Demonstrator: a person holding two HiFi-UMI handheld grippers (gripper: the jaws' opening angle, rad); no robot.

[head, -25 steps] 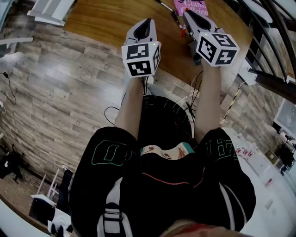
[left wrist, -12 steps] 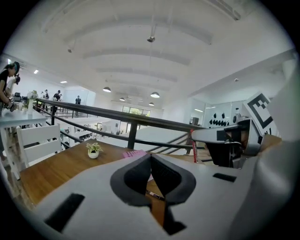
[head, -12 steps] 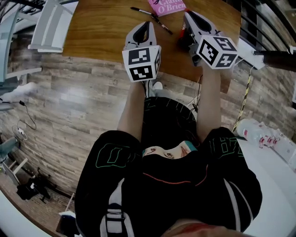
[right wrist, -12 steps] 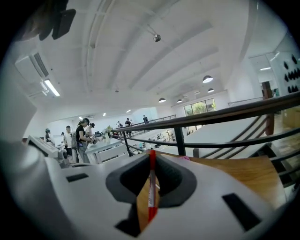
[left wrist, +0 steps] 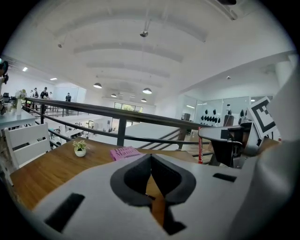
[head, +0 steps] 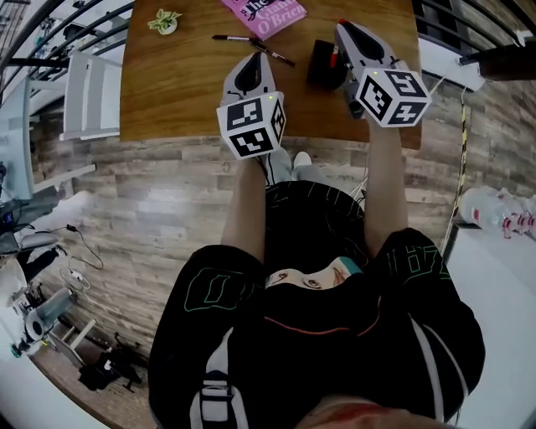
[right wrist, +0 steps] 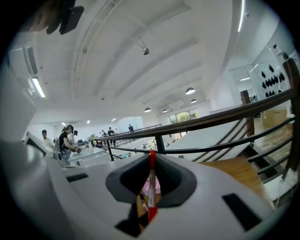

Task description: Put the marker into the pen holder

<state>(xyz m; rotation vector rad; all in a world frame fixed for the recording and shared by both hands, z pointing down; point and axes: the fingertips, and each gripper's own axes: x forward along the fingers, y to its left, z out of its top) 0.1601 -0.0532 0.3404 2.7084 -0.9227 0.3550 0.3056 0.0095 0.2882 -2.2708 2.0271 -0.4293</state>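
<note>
Marker (right wrist: 151,187) clamped upright in right gripper (right wrist: 152,161), narrow jaws pinching its barrel, just beside holder (head: 321,64); upright likely for dropping in end-first. Left gripper (left wrist: 151,159) closed, empty, parked over table (head: 167,84), out of the way.

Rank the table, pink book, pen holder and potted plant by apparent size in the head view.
1. table
2. pink book, cropped by the frame, and pen holder, partly hidden by the right tool: too close to rank
3. potted plant
</note>
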